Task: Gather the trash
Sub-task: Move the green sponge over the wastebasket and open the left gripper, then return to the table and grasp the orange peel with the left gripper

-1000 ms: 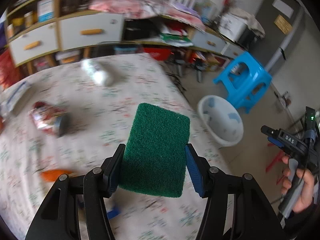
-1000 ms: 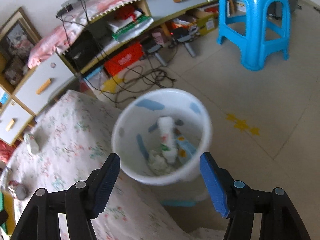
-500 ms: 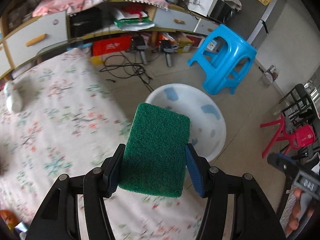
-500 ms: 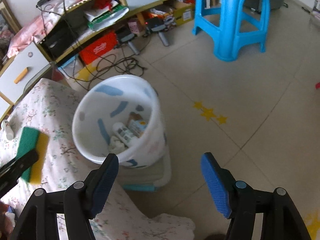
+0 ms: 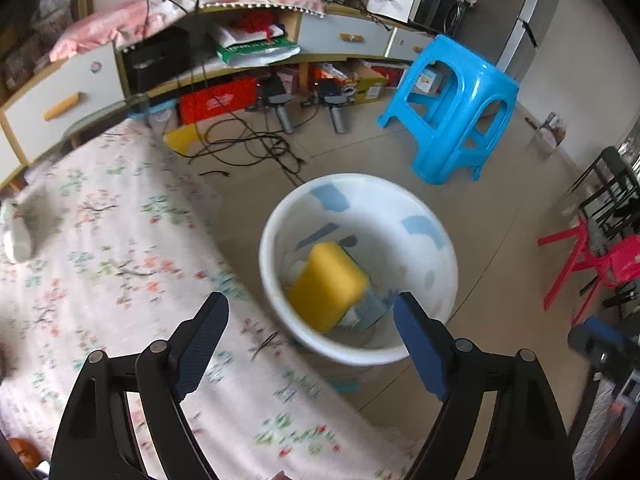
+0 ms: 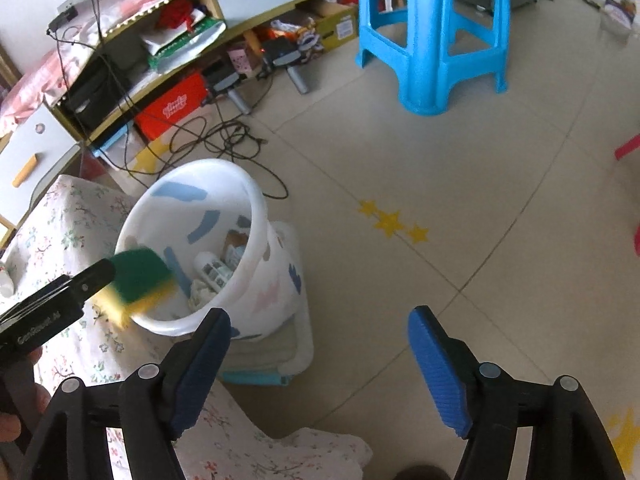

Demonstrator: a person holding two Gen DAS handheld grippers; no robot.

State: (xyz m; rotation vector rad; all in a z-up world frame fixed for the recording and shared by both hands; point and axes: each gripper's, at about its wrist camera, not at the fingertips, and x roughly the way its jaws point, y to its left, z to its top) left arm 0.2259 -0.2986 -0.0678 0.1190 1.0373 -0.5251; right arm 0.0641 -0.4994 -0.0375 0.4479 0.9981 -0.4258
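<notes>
My left gripper (image 5: 310,308) hangs over the white bucket (image 5: 424,216). Its jaws are opening and no longer touch the sponge (image 5: 326,284), which shows yellow side up inside the bucket, apart from both pads. In the right wrist view the sponge (image 6: 136,276) is a green and yellow blur at the bucket's (image 6: 256,200) near rim, just off the left gripper's black finger (image 6: 90,278). A bottle and paper scraps (image 6: 212,272) lie in the bucket. My right gripper (image 6: 319,318) is over the floor to the right of the bucket, its jaws opening with nothing between them.
The floral-cloth table (image 5: 100,260) borders the bucket on the left and carries a white object (image 5: 16,236) at its far left. A blue stool (image 5: 456,108), floor cables (image 5: 248,148), a red chair (image 5: 600,264) and a cluttered low cabinet (image 5: 248,52) surround the spot.
The left gripper carried the green sponge from over the table to above the bucket, then spread its jaws and let the sponge drop. The right gripper drifted right of the bucket and widened slightly.
</notes>
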